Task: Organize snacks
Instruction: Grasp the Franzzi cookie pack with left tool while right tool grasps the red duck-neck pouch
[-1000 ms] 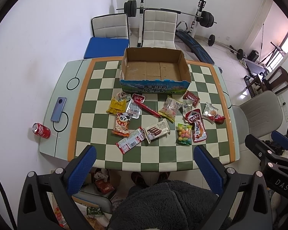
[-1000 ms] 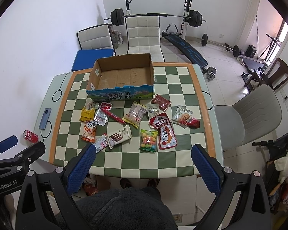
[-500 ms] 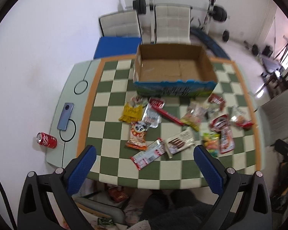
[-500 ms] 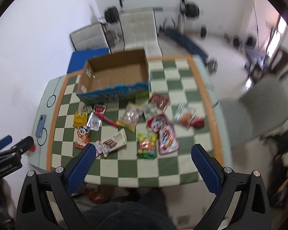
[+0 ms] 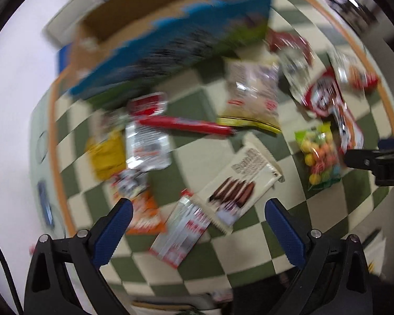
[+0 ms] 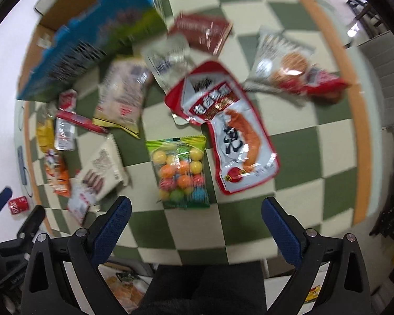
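Several snack packets lie on a green-and-cream checkered table (image 5: pixel 252 262) in front of an open cardboard box (image 5: pixel 170 34). My left gripper (image 5: pixel 198 225) is open and empty, above a white chocolate-stick packet (image 5: pixel 241 181) and a red-and-white wrapper (image 5: pixel 182 236). My right gripper (image 6: pixel 197 225) is open and empty, just in front of a green bag of coloured balls (image 6: pixel 181 170) and a red-and-white shrimp packet (image 6: pixel 231 131). The box also shows in the right wrist view (image 6: pixel 92 39). Both views are motion-blurred.
A red can (image 6: pixel 18 204) stands off the left table edge, and a phone (image 5: pixel 45 204) lies on the left rim. An orange band (image 6: pixel 354 105) marks the table's right border. The other gripper shows at the right edge of the left wrist view (image 5: pixel 378 162).
Both grippers have dropped from high above the table to close over the snacks, tilting left. Jaws stay open. The snacks have not moved.
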The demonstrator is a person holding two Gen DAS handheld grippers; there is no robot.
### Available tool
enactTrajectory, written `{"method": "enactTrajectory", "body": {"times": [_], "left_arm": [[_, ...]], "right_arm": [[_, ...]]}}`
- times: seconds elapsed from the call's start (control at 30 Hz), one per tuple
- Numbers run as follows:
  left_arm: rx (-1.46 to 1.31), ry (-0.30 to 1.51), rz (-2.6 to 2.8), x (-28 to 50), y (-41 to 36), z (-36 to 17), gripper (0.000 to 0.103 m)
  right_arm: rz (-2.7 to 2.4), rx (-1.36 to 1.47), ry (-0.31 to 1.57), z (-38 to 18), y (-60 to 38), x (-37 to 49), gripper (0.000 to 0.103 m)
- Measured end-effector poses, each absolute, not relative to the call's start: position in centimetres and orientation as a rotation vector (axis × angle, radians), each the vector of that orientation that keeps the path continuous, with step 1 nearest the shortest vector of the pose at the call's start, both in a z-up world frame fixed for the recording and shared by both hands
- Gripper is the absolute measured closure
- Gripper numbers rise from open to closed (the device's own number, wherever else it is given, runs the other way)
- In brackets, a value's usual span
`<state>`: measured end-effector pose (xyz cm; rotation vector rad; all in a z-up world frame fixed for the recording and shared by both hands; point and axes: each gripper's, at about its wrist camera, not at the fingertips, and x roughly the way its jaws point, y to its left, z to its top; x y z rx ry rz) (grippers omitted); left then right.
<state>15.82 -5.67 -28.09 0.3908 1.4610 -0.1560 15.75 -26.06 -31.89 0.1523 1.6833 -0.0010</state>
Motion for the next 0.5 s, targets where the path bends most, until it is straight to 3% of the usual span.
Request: {"method": "enactTrajectory", "body": {"times": [0.33, 0.4, 0.43, 0.5], "left_arm": [[0.671, 1.589, -0.397, 17.0, -10.6, -37.4, 0.001], [0.61, 1.617, -0.38, 17.6, -10.2, -37.9, 0.026], [0.556, 1.641, -0.366, 18.0, -9.9, -38.0, 0.034], [0.407, 1.658, -0.293, 18.9, -8.7, -37.6, 0.034]], "right_arm": [[0.013, 0.117, 1.778, -37.1, -26.4, 16.2, 0.002], [0.008, 0.096, 1.762, -36.8, -26.9, 16.4, 0.002], [0.003, 0.083, 1.752, -36.6, -27.2, 16.5, 0.002], [-0.018, 0.036, 1.722, -36.0, -28.1, 17.1, 0.002]]}}
